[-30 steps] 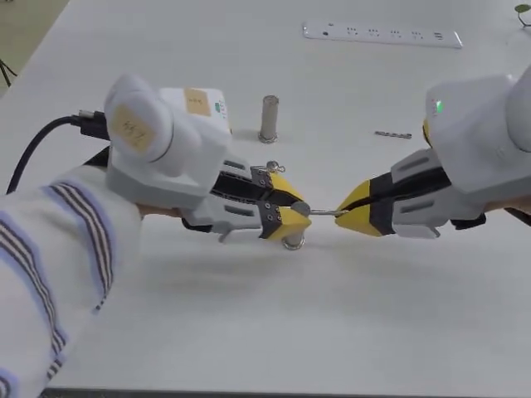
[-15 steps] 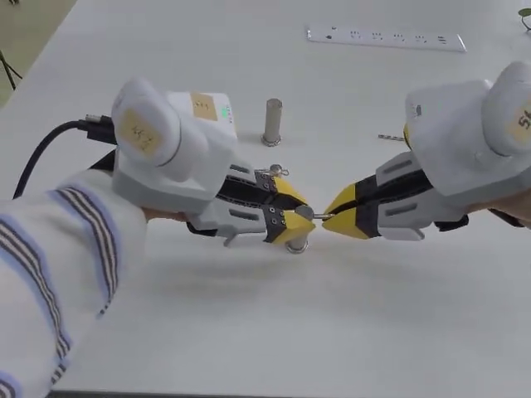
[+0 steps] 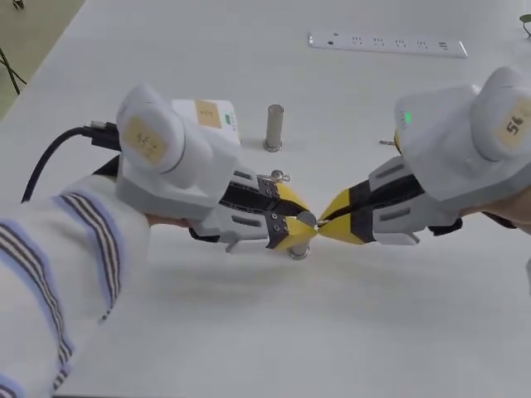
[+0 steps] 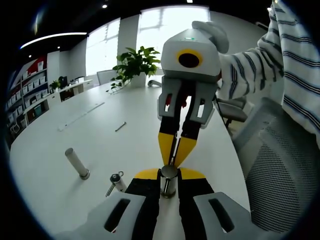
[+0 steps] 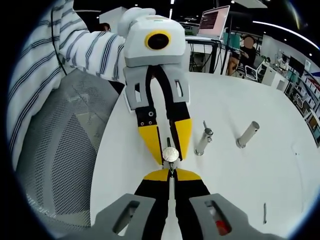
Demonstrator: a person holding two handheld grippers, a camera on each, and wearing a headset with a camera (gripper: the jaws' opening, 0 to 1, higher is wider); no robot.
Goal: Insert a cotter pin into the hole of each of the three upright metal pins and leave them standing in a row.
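Note:
My left gripper (image 3: 302,220) is shut on a short metal pin (image 3: 304,219) that stands on the white table; in the left gripper view the pin (image 4: 169,180) rises between my jaws. My right gripper (image 3: 323,222) comes in from the right, shut on a thin cotter pin (image 3: 318,221), its tips almost touching the held pin's head (image 5: 170,154). Little of the cotter pin shows. Just behind stands a second pin (image 3: 278,176) with a cotter pin through it. A third, plain pin (image 3: 274,127) stands upright farther back.
A loose cotter pin (image 4: 120,126) lies on the table to the right of the plain pin. A white power strip (image 3: 386,43) runs along the far edge. A black cable (image 3: 50,157) trails from the left gripper. A striped sleeve (image 3: 58,274) covers the near left.
My right gripper has moved left toward the held pin, closing the gap until the tips nearly meet. The visible length of cotter pin has shrunk to almost nothing. The left gripper has held still.

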